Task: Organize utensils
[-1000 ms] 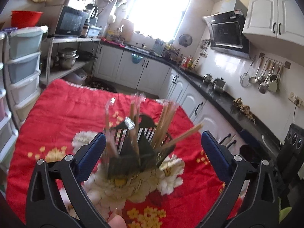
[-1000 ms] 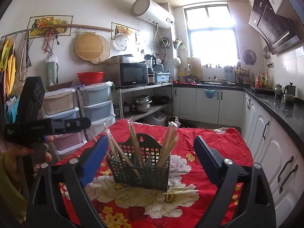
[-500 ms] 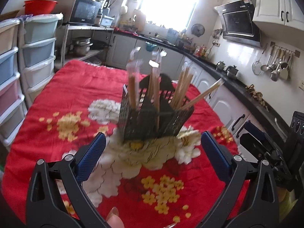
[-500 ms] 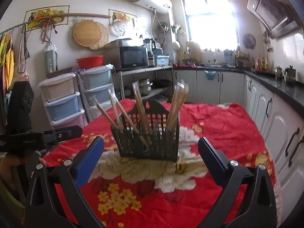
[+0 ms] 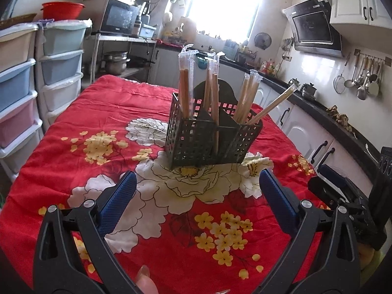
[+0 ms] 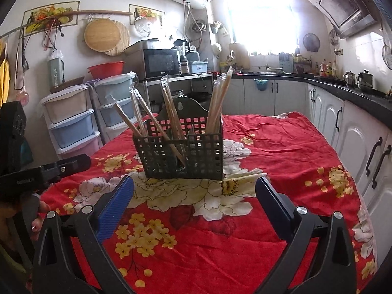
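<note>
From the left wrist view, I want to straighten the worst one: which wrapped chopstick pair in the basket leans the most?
The wrapped chopstick pair in the basket's right-hand compartment: it slants far out rightward, while the others stand nearly upright.

The red-clothed table (image 5: 80, 122) lies bare all around the caddy (image 5: 210, 139), leaving open passage between it and both hand-held grippers. Wrapped chopsticks (image 6: 218, 103) fan upward and outward, crowding any approach from above.
</note>
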